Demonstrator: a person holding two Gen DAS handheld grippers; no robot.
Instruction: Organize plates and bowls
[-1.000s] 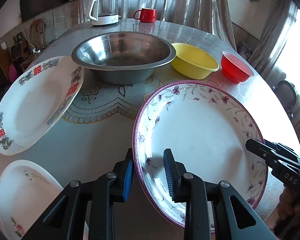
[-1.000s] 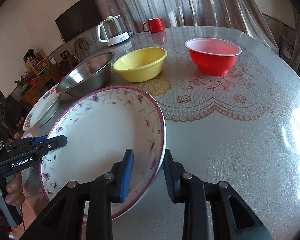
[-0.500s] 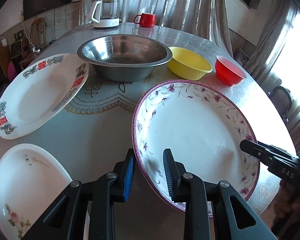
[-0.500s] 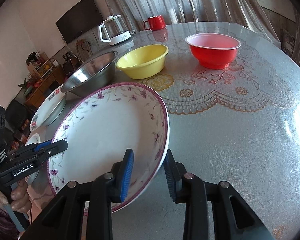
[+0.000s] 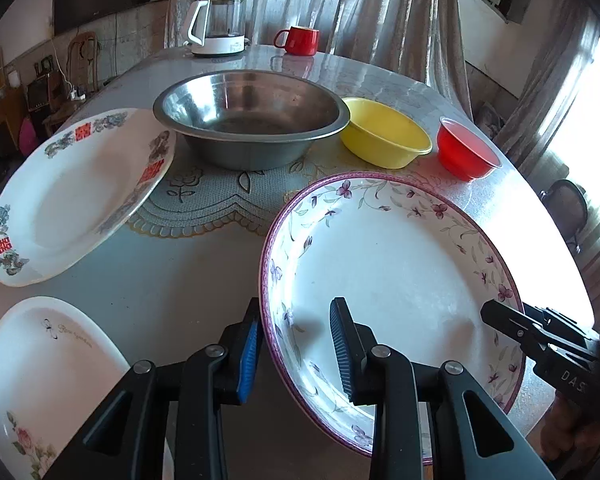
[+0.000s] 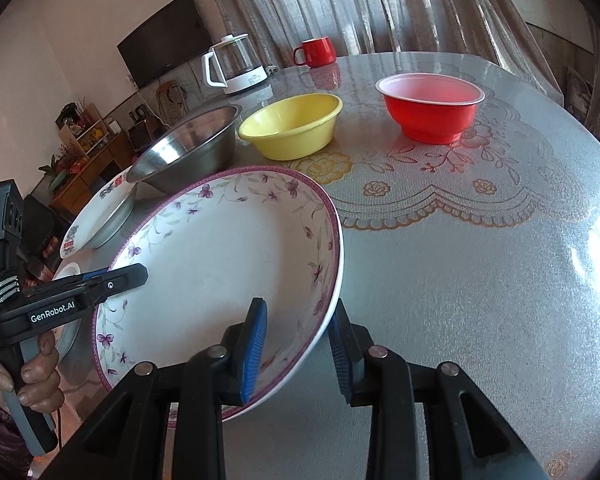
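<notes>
Both tongs' jaws have just been loosening, left tongs (image 5: 296, 344) and right tongs (image 6: 300, 344) angled downward, spread astride the purple-flowered plate (image 5: 392, 280).

steel bowl (image 5: 252, 120) left of two smaller bowls (image 5: 386, 138) | kettle (image 5: 219, 24) behind

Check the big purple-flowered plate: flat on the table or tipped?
Tipped. The white purple-flowered plate has its right rim raised off the grey patterned table, and that rim sits between the right gripper fingers.

grey curtains (image 5: 340, 8) far behind round table (image 6: 480, 280), dark TV (image 6: 164, 36) on far-left wall, bright window (image 5: 580, 128) right
</notes>
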